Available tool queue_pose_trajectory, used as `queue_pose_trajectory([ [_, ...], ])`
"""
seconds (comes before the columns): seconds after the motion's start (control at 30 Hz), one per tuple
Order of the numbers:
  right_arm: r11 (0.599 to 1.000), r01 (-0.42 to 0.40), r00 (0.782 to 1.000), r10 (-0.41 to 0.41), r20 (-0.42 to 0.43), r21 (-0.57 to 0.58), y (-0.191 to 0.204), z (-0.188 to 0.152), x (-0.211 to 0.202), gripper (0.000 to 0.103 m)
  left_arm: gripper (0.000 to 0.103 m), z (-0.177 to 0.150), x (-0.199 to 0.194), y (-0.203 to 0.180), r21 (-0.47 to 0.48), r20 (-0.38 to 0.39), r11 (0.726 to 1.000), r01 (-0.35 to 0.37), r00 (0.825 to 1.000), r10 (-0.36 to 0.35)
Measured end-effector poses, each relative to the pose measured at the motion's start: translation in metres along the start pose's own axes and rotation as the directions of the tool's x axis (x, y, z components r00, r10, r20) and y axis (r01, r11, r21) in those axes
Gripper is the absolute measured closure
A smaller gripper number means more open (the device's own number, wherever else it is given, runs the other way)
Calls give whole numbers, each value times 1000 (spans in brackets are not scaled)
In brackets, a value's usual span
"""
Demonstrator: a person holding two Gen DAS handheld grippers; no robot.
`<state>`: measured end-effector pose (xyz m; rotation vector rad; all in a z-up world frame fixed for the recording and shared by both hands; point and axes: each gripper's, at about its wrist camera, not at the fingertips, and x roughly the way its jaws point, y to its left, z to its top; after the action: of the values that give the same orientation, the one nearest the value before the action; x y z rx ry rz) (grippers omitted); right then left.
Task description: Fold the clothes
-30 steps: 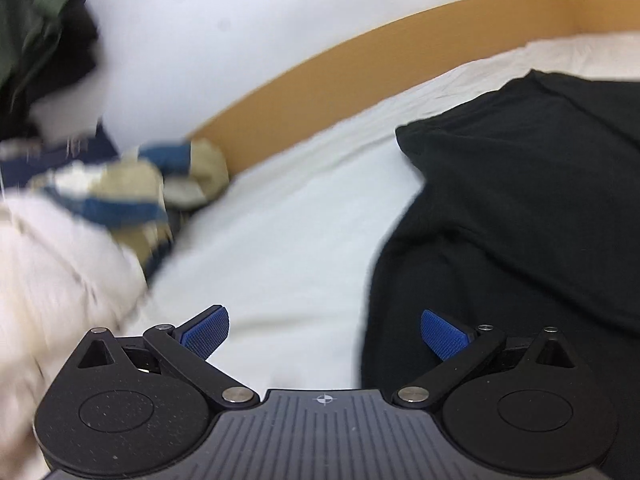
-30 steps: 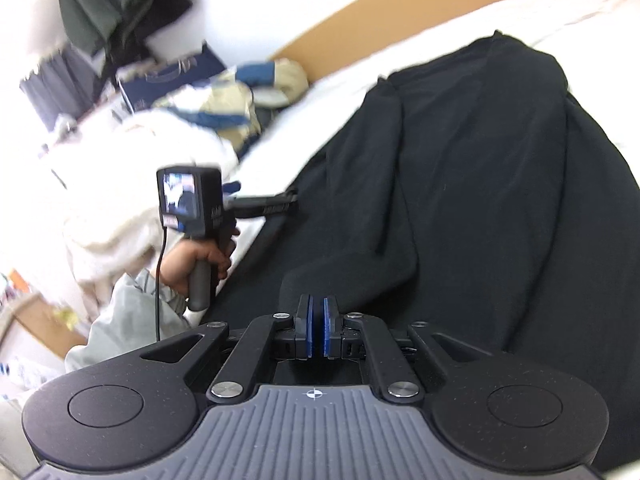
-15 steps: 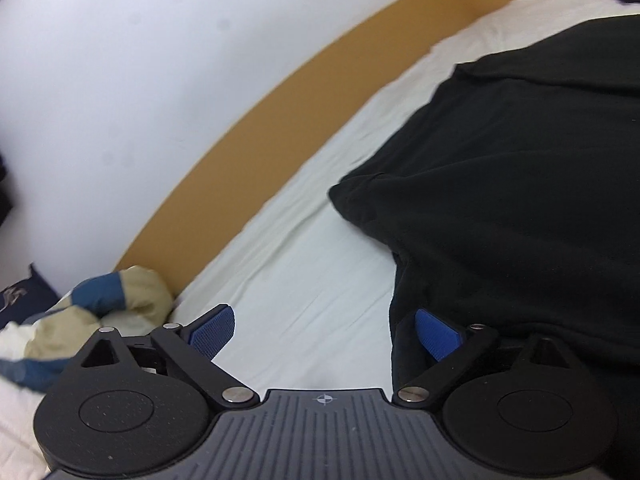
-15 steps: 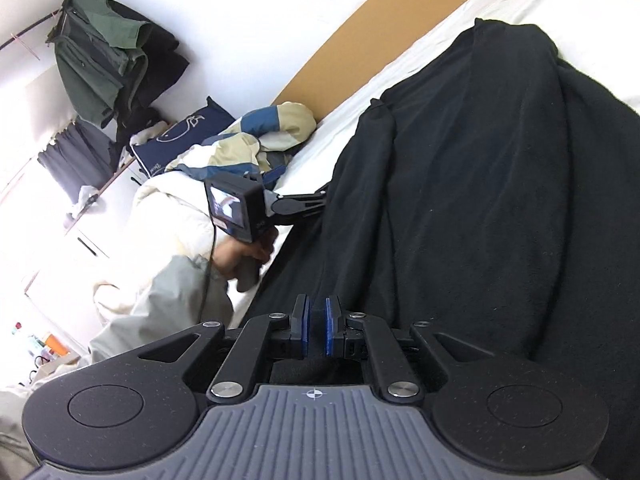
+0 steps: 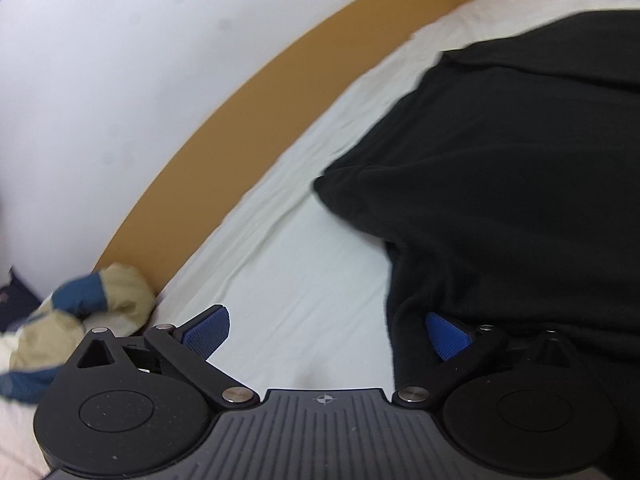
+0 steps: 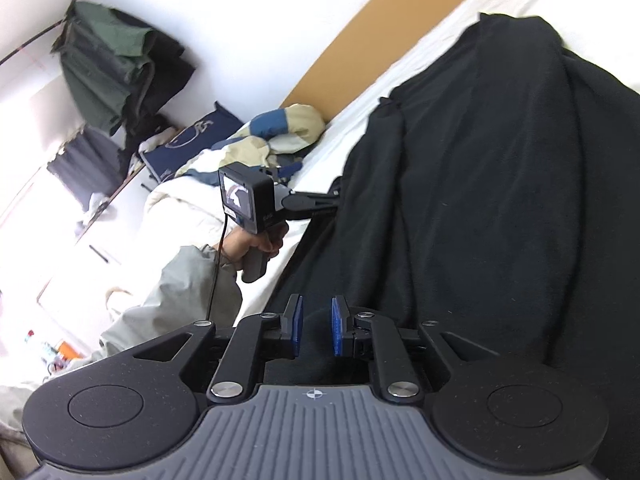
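Note:
A large black garment [image 6: 500,184] lies spread over the white bed sheet [image 5: 304,264]. My left gripper [image 5: 326,334] is open wide at the garment's left edge [image 5: 400,304]; the black cloth laps over its right finger [image 5: 446,338], while the left finger [image 5: 208,330] is over bare sheet. In the right wrist view the left gripper [image 6: 334,198] is held by a hand [image 6: 252,244] and touches the garment's side. My right gripper [image 6: 318,330] hovers low over the near end of the garment, its pads a small gap apart with nothing visibly clamped between them.
A brown board [image 5: 248,120] runs along the bed against a white wall. A blue and beige bundle [image 6: 276,132] and white bedding [image 6: 188,208] lie at the left end of the bed. Dark clothes [image 6: 116,64] hang in the far corner. A grey sleeve [image 6: 176,296] reaches in.
My right gripper's pads, pressed together before, have parted. The left gripper has swung from the bundle toward the garment's edge, and the black cloth now covers its right finger.

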<state>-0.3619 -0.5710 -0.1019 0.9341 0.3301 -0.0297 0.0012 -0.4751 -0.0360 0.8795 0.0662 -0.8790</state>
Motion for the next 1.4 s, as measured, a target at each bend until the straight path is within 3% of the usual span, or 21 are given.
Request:
queue_pose_trajectory([
  [0.07, 1000, 18, 1000, -18, 4, 1, -2, 0, -2, 87, 0, -7, 5, 10, -83, -50, 993, -83, 996, 79],
  [0.13, 1000, 17, 1000, -17, 2, -7, 0, 0, -2, 86, 0, -21, 7, 28, -199, -115, 971, -129, 988, 108],
  [0.27, 997, 33, 999, -35, -25, -71, 10, -2, 6, 77, 0, -50, -4, 67, -453, -149, 888, -82, 989, 16],
  [0.33, 994, 34, 999, -38, -37, -101, 16, -4, 10, 70, 0, -56, -14, 78, -510, -142, 857, -78, 990, 5],
  [0.47, 991, 42, 997, -49, -53, -125, 31, -7, 18, 69, 1, -52, -41, 88, -564, -107, 823, -65, 994, 5],
  [0.6, 995, 60, 996, -65, -61, -77, 43, -8, 30, 67, 1, -35, -84, 91, -606, -11, 795, 25, 999, -40],
  [0.73, 996, 79, 994, -81, -70, -30, 55, -10, 42, 67, 1, -5, -113, 56, -587, 47, 791, 170, 983, -177],
  [0.87, 993, 119, 991, -118, -69, 22, 66, -8, 54, 67, 1, 7, -111, 7, -649, 43, 716, 257, 952, -303],
  [0.9, 989, 147, 987, -145, -69, 26, 68, -7, 58, 67, 1, 7, -109, -5, -642, 36, 720, 263, 949, -314],
  [1.0, 977, 213, 974, -210, -88, 31, 73, -5, 74, 68, 1, 1, -101, -34, -572, -11, 781, 251, 950, -313],
  [1.03, 977, 211, 974, -207, -90, 37, 72, -5, 79, 68, 1, -3, -97, -38, -567, -35, 787, 244, 947, -319],
  [1.07, 977, 209, 975, -204, -87, 44, 72, -4, 83, 73, 0, -9, -93, -38, -587, -42, 771, 248, 941, -335],
  [1.1, 977, 207, 976, -202, -77, 49, 71, -4, 86, 94, 1, -15, -91, -31, -631, -24, 730, 261, 934, -355],
  [1.13, 977, 209, 976, -205, -76, 48, 70, -4, 87, 101, 1, -19, -91, -27, -650, -14, 713, 264, 934, -358],
  [1.23, 970, 241, 969, -240, -58, 15, 72, -3, 83, 101, 1, -21, -91, -27, -632, -8, 724, 278, 931, -365],
  [1.4, 947, 318, 948, -319, -18, -48, 76, 7, 41, 101, 1, -19, -89, -29, -617, -9, 733, 285, 929, -369],
])
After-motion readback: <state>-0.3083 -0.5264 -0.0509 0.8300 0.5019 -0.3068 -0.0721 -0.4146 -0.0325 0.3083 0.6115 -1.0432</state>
